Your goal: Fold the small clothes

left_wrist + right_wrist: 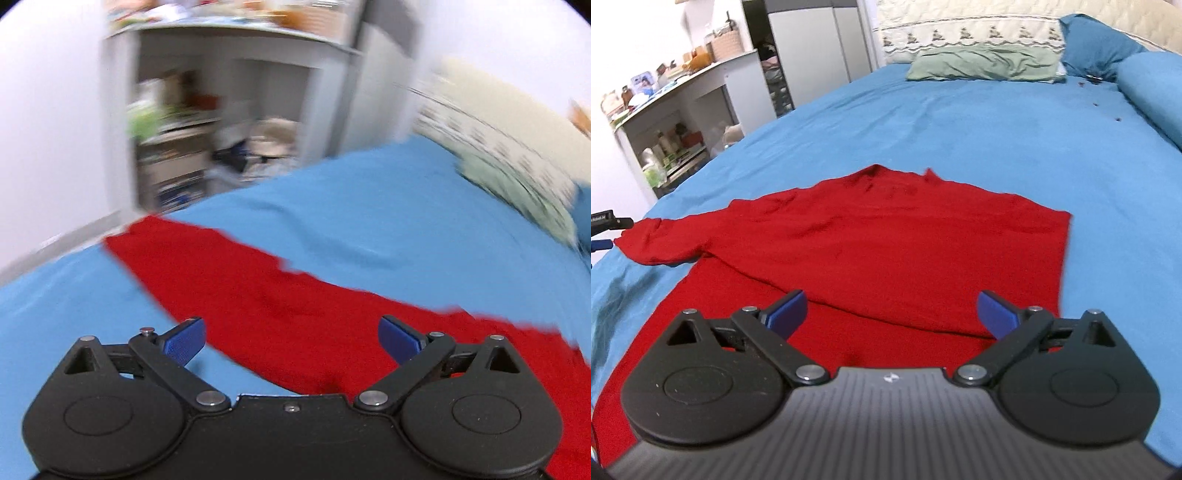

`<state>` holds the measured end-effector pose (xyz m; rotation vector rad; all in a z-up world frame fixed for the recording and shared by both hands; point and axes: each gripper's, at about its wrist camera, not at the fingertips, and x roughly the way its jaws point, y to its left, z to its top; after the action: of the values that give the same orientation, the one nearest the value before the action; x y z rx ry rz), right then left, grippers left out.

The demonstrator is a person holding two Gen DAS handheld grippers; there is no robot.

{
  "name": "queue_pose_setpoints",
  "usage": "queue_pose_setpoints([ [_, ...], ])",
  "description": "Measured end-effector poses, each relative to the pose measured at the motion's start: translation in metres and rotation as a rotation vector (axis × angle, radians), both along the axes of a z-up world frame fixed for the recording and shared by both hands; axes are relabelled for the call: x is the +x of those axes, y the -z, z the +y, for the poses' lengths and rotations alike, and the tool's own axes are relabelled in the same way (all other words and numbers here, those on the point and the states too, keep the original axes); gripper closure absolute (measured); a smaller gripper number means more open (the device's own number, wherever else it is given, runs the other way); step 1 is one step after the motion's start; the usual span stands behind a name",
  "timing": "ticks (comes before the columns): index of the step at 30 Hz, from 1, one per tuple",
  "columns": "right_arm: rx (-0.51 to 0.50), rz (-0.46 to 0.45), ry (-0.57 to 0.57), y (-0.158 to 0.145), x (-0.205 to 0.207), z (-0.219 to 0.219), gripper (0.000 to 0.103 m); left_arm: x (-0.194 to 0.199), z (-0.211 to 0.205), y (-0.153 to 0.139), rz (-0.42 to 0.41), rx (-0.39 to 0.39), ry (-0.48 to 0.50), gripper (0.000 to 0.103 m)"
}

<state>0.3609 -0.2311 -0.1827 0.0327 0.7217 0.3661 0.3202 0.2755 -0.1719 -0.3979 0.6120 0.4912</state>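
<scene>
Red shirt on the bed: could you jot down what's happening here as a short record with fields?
garment: red shirt, lying spread on the blue bedsheet
fold state: right side folded in, giving a straight right edge; left sleeve out
left gripper: open, nothing between its jaws
right gripper: open, above the shirt's near part, holding nothing
at the head of the bed: green pillow
beside the bed: cluttered shelf unit
</scene>
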Motion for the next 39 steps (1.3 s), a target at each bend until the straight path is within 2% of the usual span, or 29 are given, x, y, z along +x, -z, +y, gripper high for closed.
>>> queue_pose_setpoints([
  [3,0.012,0.014,-0.015,0.002,0.004,0.015,0.000,-0.001,0.039,0.010,-0.010,-0.055,-0.095,0.004],
  [5,0.014,0.013,-0.019,0.003,0.006,0.022,0.000,0.003,0.058,0.016,-0.002,-0.092,-0.126,0.009],
  [9,0.024,0.016,-0.023,0.006,0.009,0.030,0.000,0.012,0.082,0.034,0.023,-0.134,-0.181,0.027],
  [11,0.013,0.010,-0.024,0.007,0.010,0.031,0.000,0.014,0.086,0.038,0.017,-0.119,-0.202,0.032],
  [14,0.005,0.004,-0.019,0.008,0.010,0.030,0.000,0.021,0.089,0.039,0.018,-0.064,-0.233,0.046],
  [15,0.007,0.003,-0.016,0.009,0.010,0.029,0.000,0.024,0.089,0.039,0.028,-0.044,-0.241,0.064],
  [16,0.008,0.001,-0.012,0.009,0.010,0.028,0.000,0.030,0.089,0.040,0.050,-0.016,-0.250,0.086],
  [17,0.009,-0.001,-0.008,0.009,0.010,0.027,0.000,0.032,0.089,0.040,0.055,-0.002,-0.246,0.094],
  [19,0.011,-0.004,0.001,0.010,0.009,0.024,0.000,0.032,0.086,0.035,0.040,-0.006,-0.245,0.098],
  [21,0.011,-0.009,0.010,0.009,0.008,0.021,0.000,0.032,0.077,0.025,0.021,0.022,-0.231,0.098],
  [27,0.025,-0.038,0.052,0.000,0.004,0.008,0.000,0.046,0.014,-0.036,-0.025,0.175,-0.043,0.098],
  [32,0.032,-0.076,0.088,-0.017,0.000,-0.003,0.000,0.058,-0.074,-0.093,-0.120,0.266,0.204,0.098],
  [36,0.026,-0.106,0.119,-0.032,-0.003,-0.014,0.000,0.068,-0.158,-0.112,-0.210,0.288,0.421,0.098],
  [39,0.018,-0.119,0.149,-0.039,-0.005,-0.023,0.000,0.078,-0.228,-0.102,-0.233,0.276,0.585,0.098],
])
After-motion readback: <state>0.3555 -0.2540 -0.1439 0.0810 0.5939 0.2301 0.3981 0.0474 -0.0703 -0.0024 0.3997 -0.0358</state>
